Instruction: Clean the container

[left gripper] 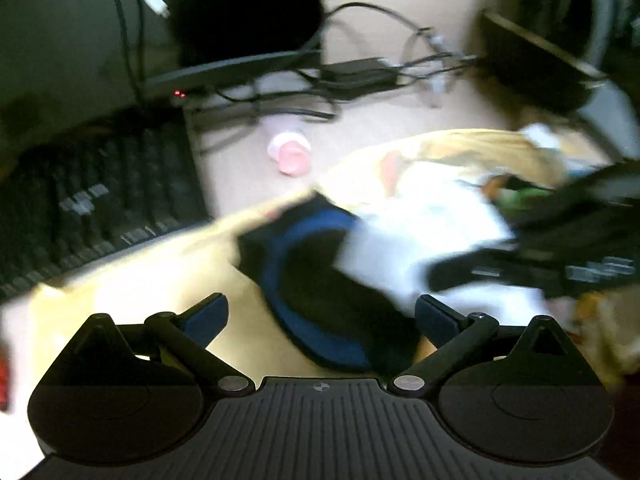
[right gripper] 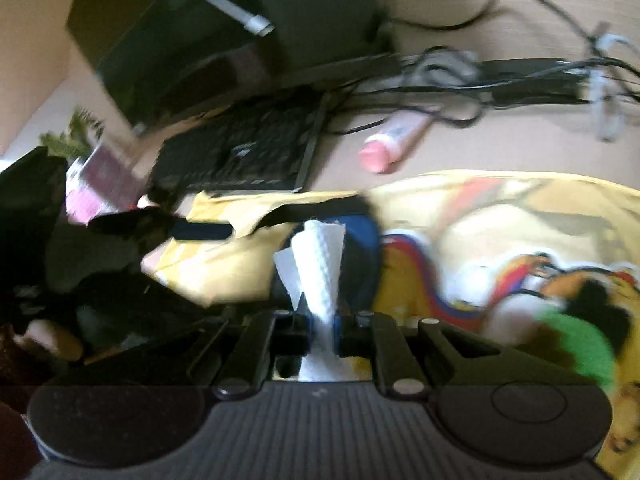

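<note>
Left wrist view: left gripper w/ jaws wide apart, nothing between them. Below it the container, dark w/ blue rim, lies blurred on a yellow printed cloth on the counter. Keyboard at left, pink bottle beyond.

Right wrist view: right gripper clamped on a white paper towel, which sticks up just in front of the container. Cables behind.
</note>
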Action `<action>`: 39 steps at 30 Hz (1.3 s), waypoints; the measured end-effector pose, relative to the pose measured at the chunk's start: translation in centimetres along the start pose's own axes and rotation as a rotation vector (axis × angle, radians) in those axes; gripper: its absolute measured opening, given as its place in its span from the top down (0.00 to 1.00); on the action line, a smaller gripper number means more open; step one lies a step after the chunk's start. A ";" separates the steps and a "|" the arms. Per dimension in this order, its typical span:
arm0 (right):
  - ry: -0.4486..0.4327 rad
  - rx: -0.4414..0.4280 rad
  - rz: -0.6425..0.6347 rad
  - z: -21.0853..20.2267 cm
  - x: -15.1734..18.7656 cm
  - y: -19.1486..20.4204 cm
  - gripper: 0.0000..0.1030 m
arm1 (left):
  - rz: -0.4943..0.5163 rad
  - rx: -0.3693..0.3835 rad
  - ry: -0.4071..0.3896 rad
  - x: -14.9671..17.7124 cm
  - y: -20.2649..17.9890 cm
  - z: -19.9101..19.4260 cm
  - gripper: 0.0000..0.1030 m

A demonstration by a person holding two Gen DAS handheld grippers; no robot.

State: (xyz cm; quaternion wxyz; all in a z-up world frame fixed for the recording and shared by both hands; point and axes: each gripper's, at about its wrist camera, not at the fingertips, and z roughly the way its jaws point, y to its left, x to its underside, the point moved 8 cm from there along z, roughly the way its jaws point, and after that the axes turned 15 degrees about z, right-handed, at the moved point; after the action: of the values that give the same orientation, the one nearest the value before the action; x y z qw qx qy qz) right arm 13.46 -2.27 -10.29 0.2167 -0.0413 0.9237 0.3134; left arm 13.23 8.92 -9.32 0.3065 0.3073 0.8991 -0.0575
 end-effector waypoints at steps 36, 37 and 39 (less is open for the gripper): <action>-0.144 0.047 0.023 -2.4 -7.4 -1.6 0.12 | 0.052 0.047 0.021 0.1 -4.0 2.9 0.00; -0.120 0.050 0.011 -1.2 -7.2 -1.4 0.12 | 0.035 0.051 0.028 0.4 -3.9 3.1 0.00; -0.064 0.059 -0.023 1.4 -6.8 -1.0 0.12 | 0.006 0.059 0.038 1.0 -3.6 3.4 0.00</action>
State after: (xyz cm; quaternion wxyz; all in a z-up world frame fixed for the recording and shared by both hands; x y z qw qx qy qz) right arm 20.33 -2.60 -8.95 0.2507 -0.0356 0.9246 0.2847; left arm 12.20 5.55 -12.97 0.2803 0.3199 0.9018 -0.0769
